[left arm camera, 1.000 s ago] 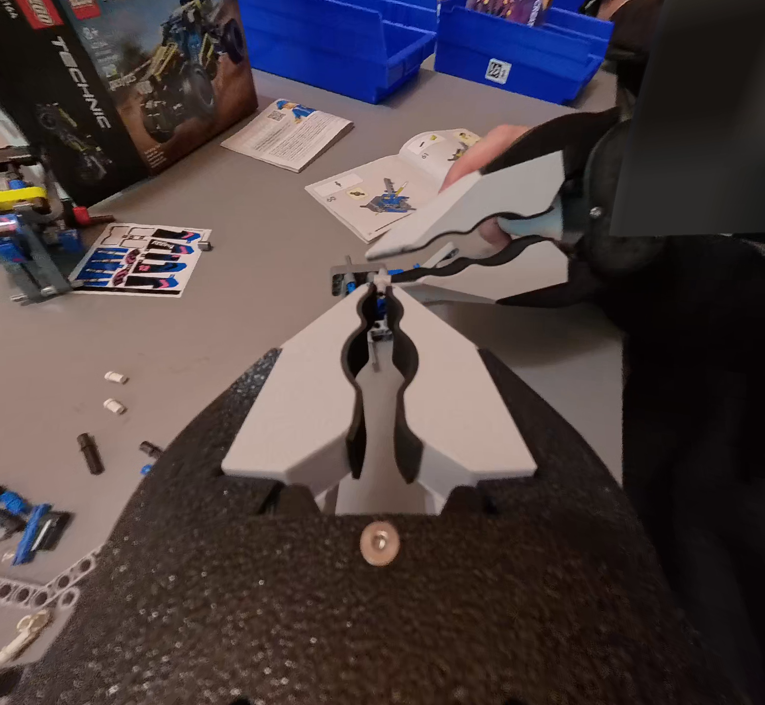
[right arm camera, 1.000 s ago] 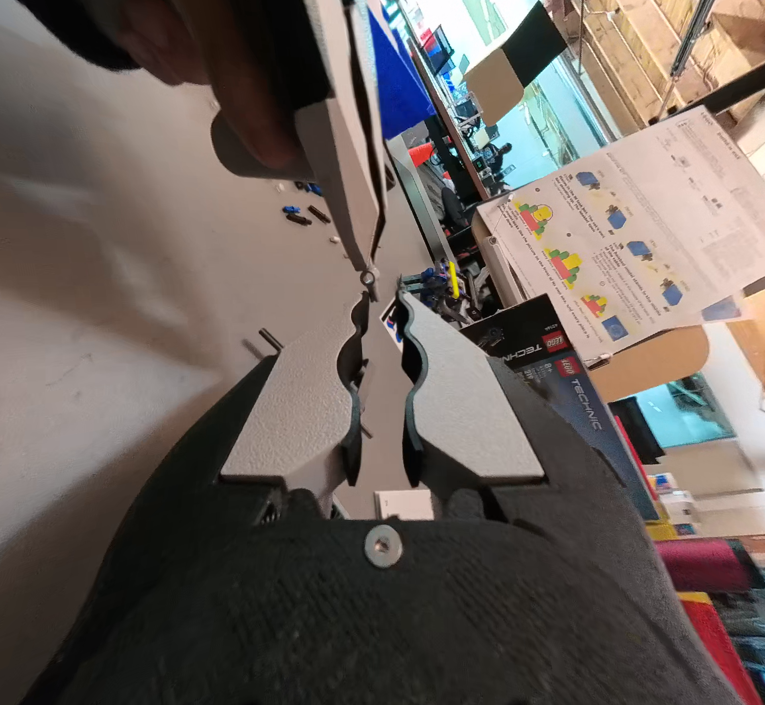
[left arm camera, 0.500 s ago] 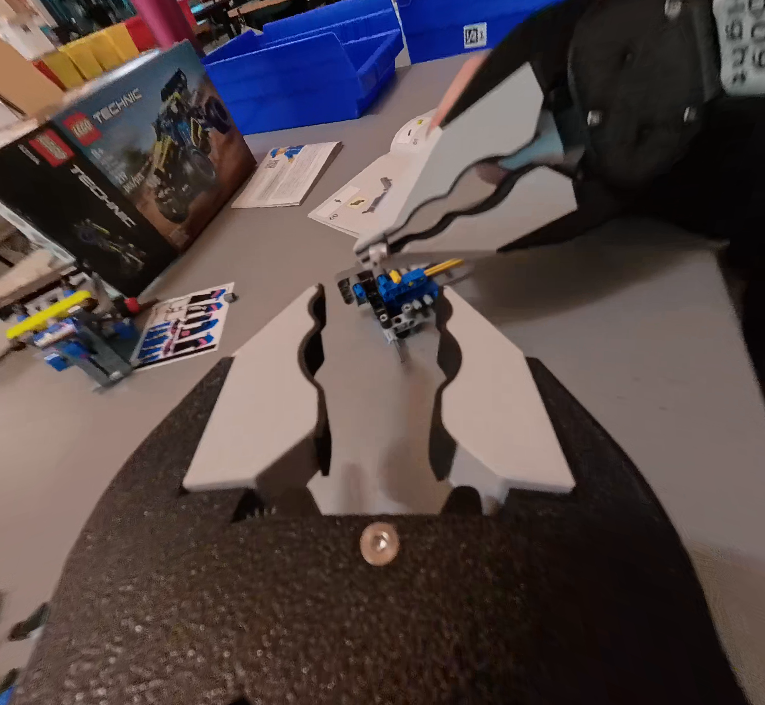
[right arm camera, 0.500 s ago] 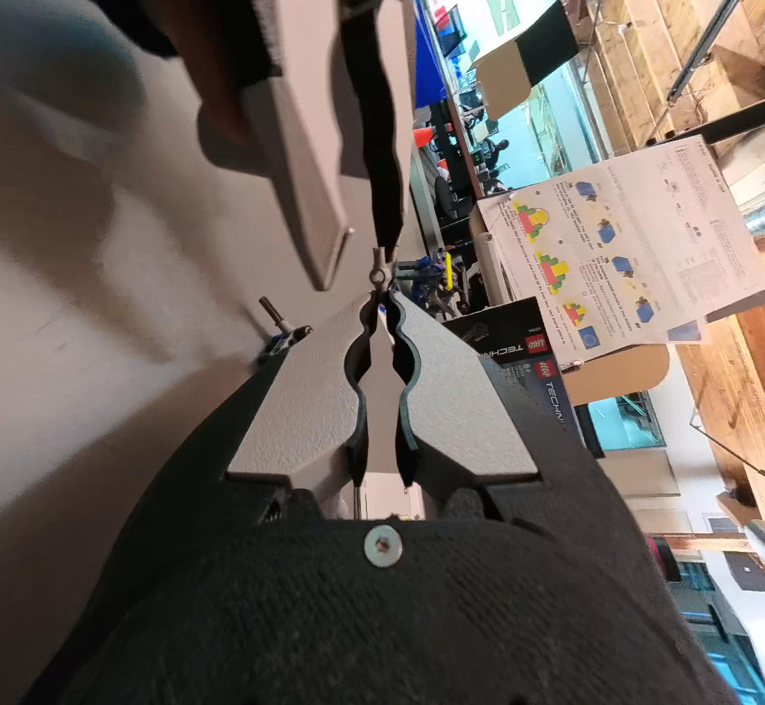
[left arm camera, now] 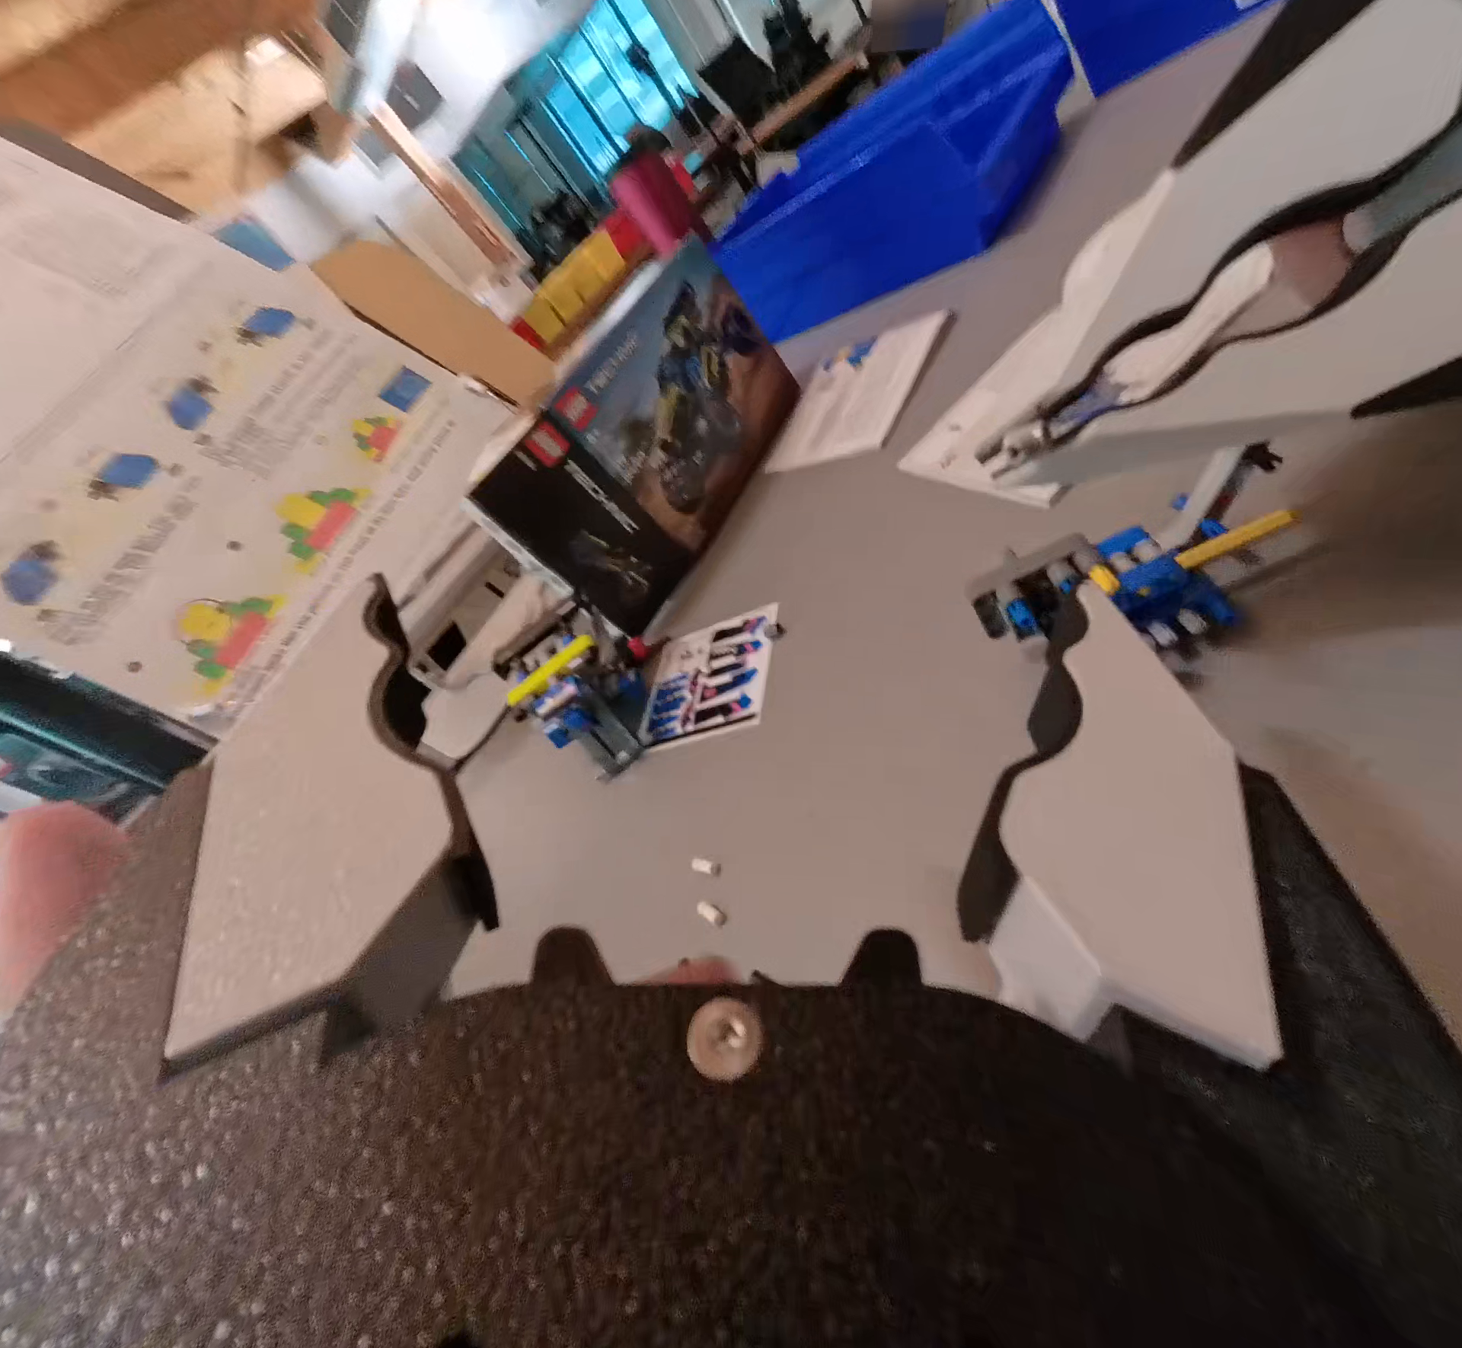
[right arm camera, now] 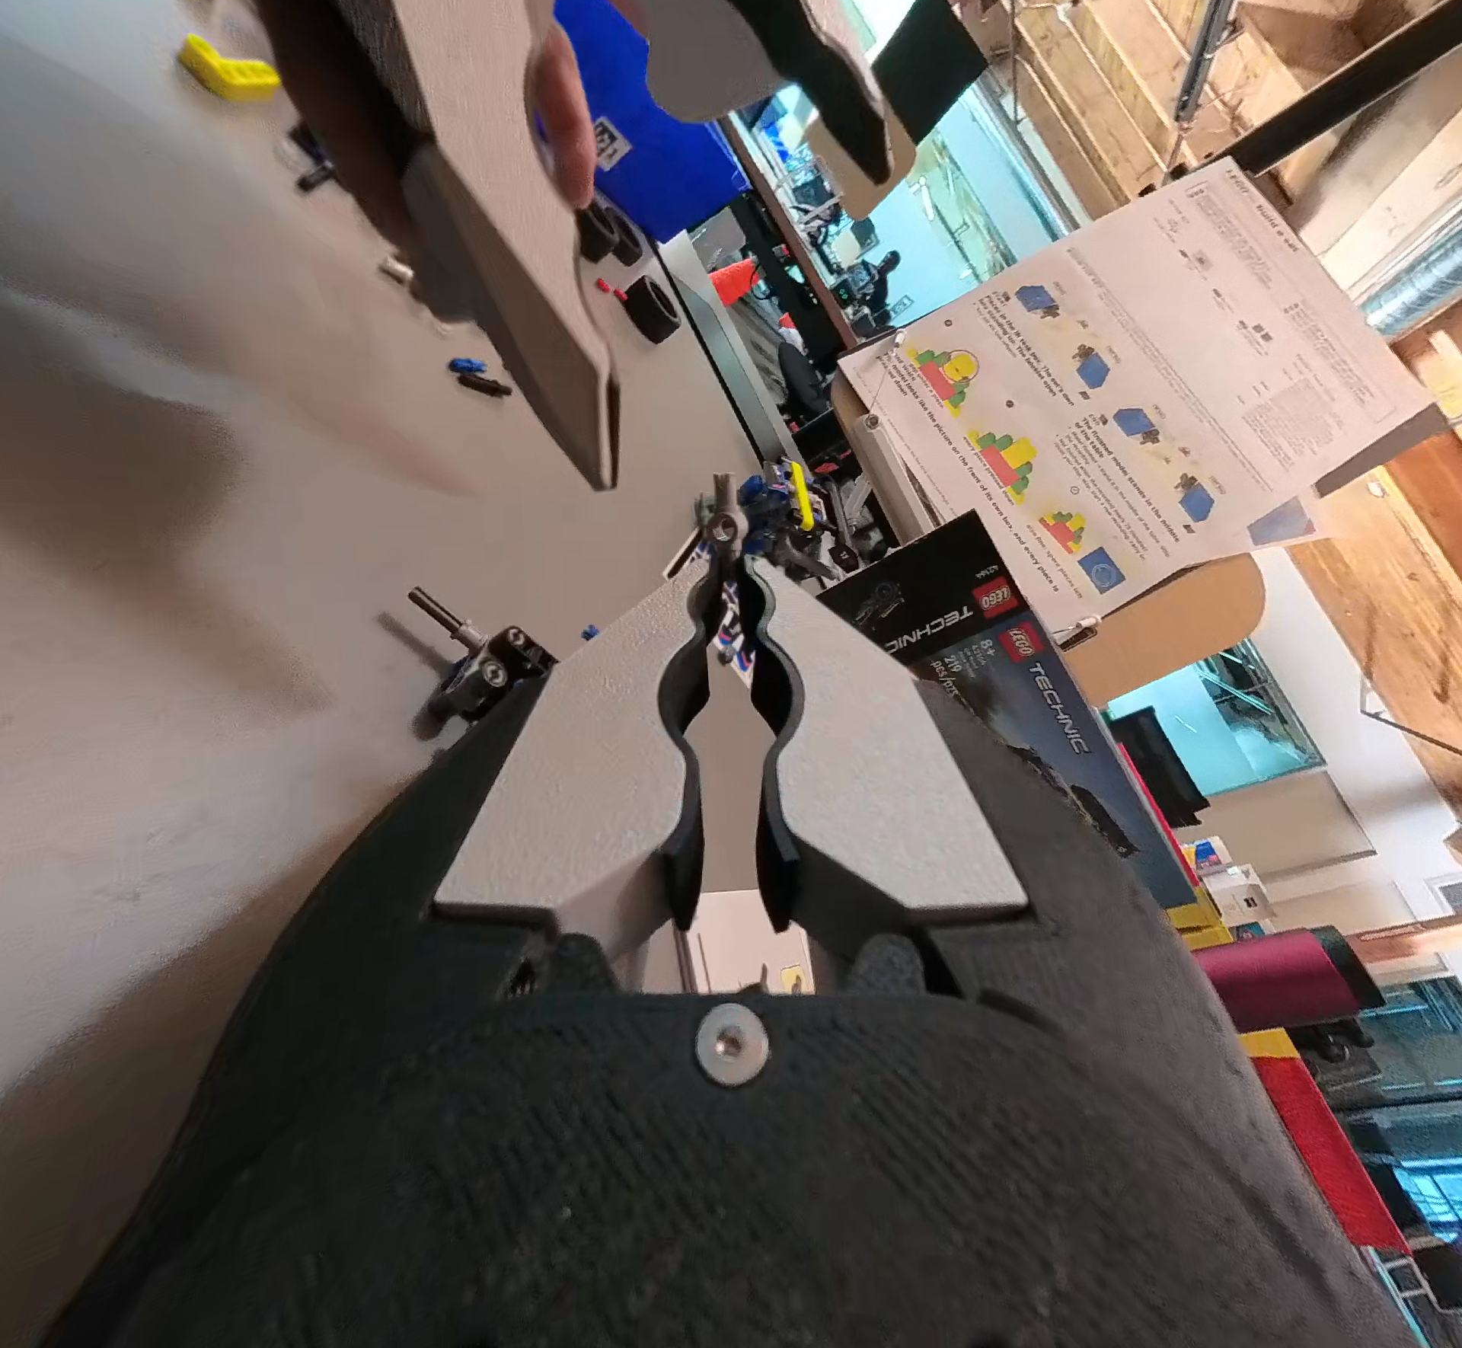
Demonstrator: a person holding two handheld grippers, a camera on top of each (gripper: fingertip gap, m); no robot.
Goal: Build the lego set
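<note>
My left gripper (left arm camera: 724,598) is wide open and empty above the grey table (left arm camera: 831,756). A blue lego assembly (left arm camera: 1147,586) with a yellow axle lies on the table just beyond its right finger. My right gripper (right arm camera: 728,570) is shut on a small grey connector piece (right arm camera: 724,519) that sticks out past its tips. It also shows in the left wrist view (left arm camera: 1005,451), above and behind the blue assembly. The open left gripper (right arm camera: 601,297) hangs at the top of the right wrist view. The assembly's black end with a grey axle (right arm camera: 482,665) shows beside my right gripper.
The lego box (left arm camera: 657,440), a sticker sheet (left arm camera: 712,677) and a second sub-assembly with a yellow beam (left arm camera: 570,693) stand ahead. Two white pins (left arm camera: 704,891), booklets (left arm camera: 862,384) and blue bins (left arm camera: 910,202) are on the table. Black tyres (right arm camera: 649,305) and a yellow piece (right arm camera: 225,72) lie farther off.
My left gripper has opened wide, let go of the blue assembly and swung up and left. My right gripper has shut on the grey connector piece and holds it.
</note>
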